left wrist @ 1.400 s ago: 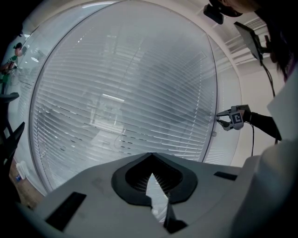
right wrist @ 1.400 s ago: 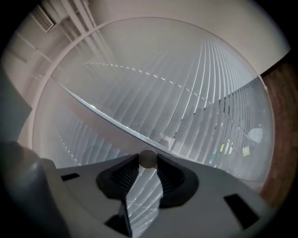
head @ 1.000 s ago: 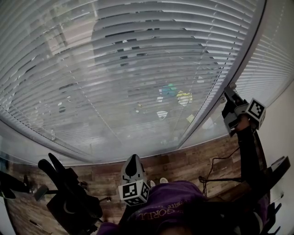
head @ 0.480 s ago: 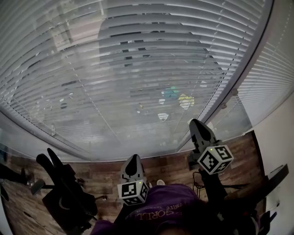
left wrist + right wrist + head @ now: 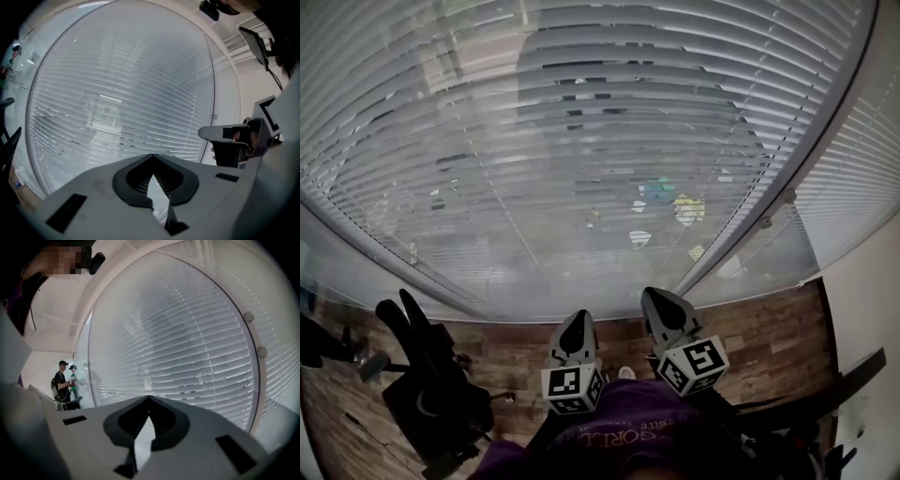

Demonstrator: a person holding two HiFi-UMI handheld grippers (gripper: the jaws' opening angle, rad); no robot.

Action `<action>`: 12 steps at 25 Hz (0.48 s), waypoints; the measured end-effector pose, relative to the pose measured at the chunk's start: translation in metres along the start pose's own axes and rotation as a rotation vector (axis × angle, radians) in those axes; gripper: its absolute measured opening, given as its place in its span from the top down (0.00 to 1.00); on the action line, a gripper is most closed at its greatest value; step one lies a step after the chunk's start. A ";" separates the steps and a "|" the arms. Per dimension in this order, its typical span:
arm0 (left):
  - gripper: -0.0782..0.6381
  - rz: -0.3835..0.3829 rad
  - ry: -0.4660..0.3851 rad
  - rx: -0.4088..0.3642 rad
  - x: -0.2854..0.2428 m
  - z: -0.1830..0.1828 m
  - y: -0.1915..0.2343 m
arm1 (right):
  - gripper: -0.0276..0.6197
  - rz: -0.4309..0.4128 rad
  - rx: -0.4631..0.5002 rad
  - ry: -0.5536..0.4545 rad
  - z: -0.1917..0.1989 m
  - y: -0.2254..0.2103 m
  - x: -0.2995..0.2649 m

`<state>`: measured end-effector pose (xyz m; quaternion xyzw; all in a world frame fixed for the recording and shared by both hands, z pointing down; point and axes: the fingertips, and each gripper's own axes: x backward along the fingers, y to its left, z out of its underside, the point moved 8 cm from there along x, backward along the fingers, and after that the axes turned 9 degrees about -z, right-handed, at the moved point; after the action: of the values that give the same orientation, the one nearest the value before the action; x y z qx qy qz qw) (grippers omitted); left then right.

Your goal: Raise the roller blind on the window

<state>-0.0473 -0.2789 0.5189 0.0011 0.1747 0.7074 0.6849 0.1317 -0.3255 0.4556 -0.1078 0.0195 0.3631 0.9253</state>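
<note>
The slatted blind [image 5: 600, 141] hangs down over the whole window, and it fills the left gripper view [image 5: 122, 93] and the right gripper view [image 5: 187, 348]. Two small round knobs [image 5: 249, 316] sit on the window post [image 5: 773, 187] at the blind's right edge. My left gripper [image 5: 574, 321] and right gripper [image 5: 662, 296] are held low and side by side in front of my body, pointing at the blind and well short of it. Both are shut with tips together and hold nothing, as each gripper view shows [image 5: 152, 155] [image 5: 149, 396].
A black office chair [image 5: 431, 394] stands at the lower left on the wooden floor [image 5: 769, 337]. Two people [image 5: 63, 380] stand far off at the left of the right gripper view. A white wall [image 5: 877, 309] lies to the right.
My right gripper has come down from the window post at the right to beside the left gripper, and its jaws have gone from open to shut. The left gripper has barely moved.
</note>
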 end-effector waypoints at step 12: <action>0.89 0.029 0.022 -0.005 0.003 0.005 -0.004 | 0.96 0.036 0.014 0.014 0.001 -0.002 0.003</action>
<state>-0.0425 -0.2752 0.5218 -0.0061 0.1805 0.7177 0.6725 0.1356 -0.3244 0.4566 -0.1034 0.0306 0.3789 0.9191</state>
